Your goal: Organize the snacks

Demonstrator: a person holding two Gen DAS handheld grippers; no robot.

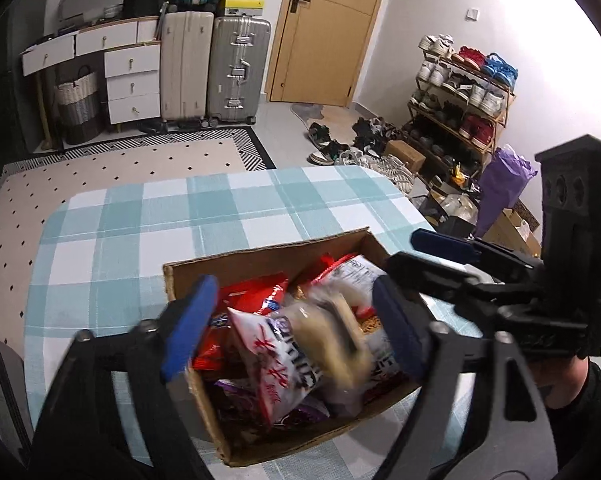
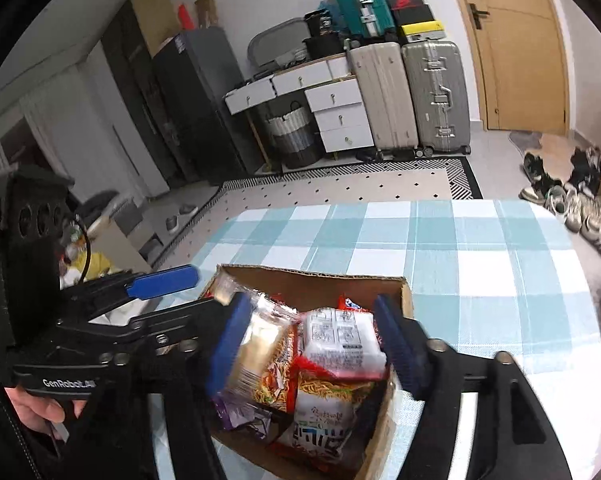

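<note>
An open cardboard box [image 1: 260,254] [image 2: 312,276] full of snack packets stands on the teal-and-white checked table [image 1: 140,220] [image 2: 480,240]. My left gripper [image 1: 292,328] hangs over the box with its blue pads wide apart. A blurred beige packet [image 1: 332,336] is loose between them, above a white packet with red writing [image 1: 268,360]. My right gripper [image 2: 312,344] is also open over the box. A blurred golden noodle packet [image 2: 256,344] lies against its left pad, clear of the right one. Each view also shows the other gripper [image 1: 428,256] [image 2: 184,294] at the box's side.
Two suitcases [image 1: 212,68], white drawers [image 1: 132,80] and a wooden door [image 1: 324,28] line the far wall. A shoe rack [image 1: 460,92] and loose shoes lie beyond the table's right corner, with a purple bag [image 1: 504,184]. A hand [image 2: 32,404] holds the left gripper's handle.
</note>
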